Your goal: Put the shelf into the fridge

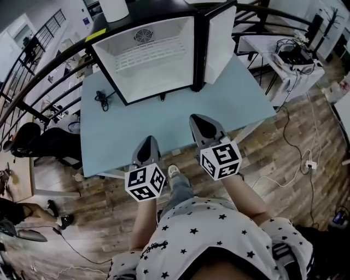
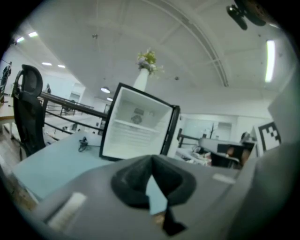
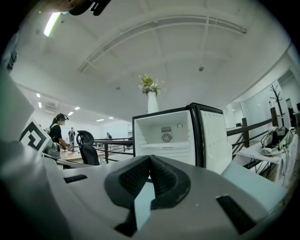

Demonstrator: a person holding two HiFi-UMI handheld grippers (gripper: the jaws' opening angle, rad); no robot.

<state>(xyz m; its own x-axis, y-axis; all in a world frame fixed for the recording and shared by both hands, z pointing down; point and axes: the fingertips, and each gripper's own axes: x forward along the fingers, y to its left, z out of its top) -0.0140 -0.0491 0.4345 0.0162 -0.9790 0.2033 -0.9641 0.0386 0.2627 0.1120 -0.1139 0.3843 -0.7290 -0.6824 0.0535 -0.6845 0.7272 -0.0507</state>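
Shelf [image 1: 146, 56] sits level inside the open fridge [image 1: 158, 82] at the desk's [image 1: 164, 126] far edge, door [image 1: 219, 46] standing off to the right. Over the near edge, left gripper [image 1: 147, 143] and right gripper [image 1: 198, 122] each have 2 jaws pressed together on nothing.

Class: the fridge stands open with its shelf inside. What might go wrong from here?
1. The door stands open; swinging it closed with the shut right gripper could jolt the fridge and topple the vase on top.
2. Whether the shelf sits fully on its rails is unclear; it might slip.
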